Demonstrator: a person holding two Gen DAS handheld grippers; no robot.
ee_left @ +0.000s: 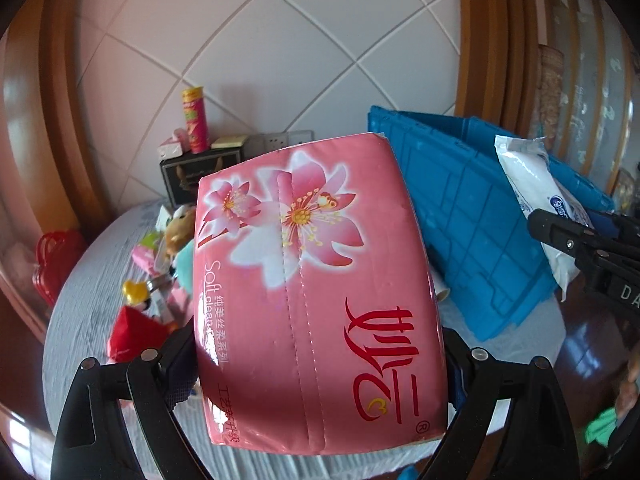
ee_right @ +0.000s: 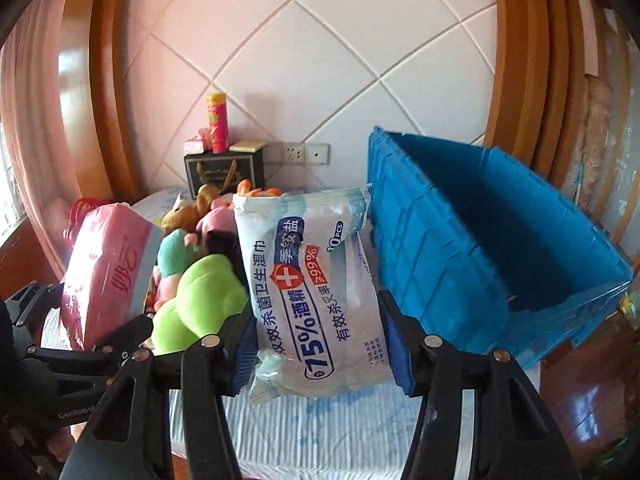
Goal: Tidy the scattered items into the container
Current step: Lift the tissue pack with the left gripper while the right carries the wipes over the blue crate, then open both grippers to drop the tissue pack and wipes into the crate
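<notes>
Left gripper: fingers spread wide and clamped on the two long sides of a pink soft-pack of facial tissues, held clear above the cloth-covered table. The pack's long axis runs straight out from the jaws, floral end pointing away toward the wall, printed face up and tipped slightly left.

Right gripper: fingers partly closed and pinching a white pack of 75% alcohol wet wipes across its lower end. The pack stands nearly upright, long axis leaning a little left, sealed top edge uppermost (the film buckles at the pads, so the hold looks soft).

Blue plastic crate: to the right of both packs, open and seemingly empty. Plush toys remain on the table.

Judgement: carry in progress. Bring each pack over the rim before releasing; lower the tissues flat, long axis along the crate's length. Keep the two grippers apart, wipes first, being nearer the crate
</notes>
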